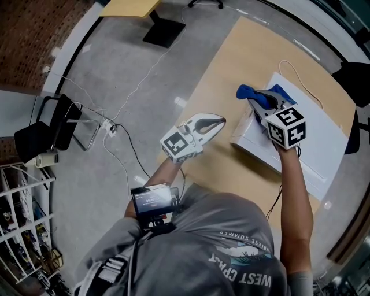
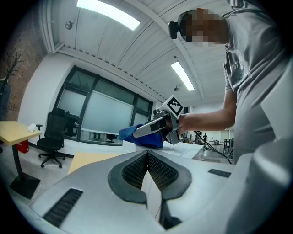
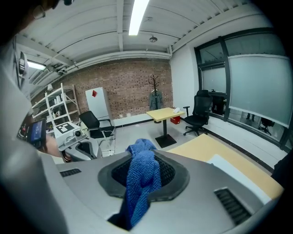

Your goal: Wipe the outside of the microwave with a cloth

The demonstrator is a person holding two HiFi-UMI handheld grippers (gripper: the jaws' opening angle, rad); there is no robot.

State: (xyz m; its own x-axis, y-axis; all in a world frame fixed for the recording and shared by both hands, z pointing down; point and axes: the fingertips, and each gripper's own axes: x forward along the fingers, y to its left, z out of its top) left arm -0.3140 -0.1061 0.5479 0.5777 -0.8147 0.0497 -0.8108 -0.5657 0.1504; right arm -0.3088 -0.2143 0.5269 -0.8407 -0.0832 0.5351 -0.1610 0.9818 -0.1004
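An office (loft-like): brick wall point(image 3: 132, 87), desk point(image 3: 165, 114), swivel chair point(image 3: 201, 109), glazed partitions point(image 3: 256, 87).

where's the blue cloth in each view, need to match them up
Head view: blue cloth upper right, under the right gripper.
Left gripper view: cloth at centre, under that gripper's tip.
Right gripper view: cloth bottom centre, gripped between the jaws.
Shared landmark: yellow table, in that order: top edge, far left, centre.

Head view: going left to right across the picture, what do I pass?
black chair → power strip on the floor → left gripper → blue cloth in the right gripper. The microwave lies under the last two, so I leave it unplaced.
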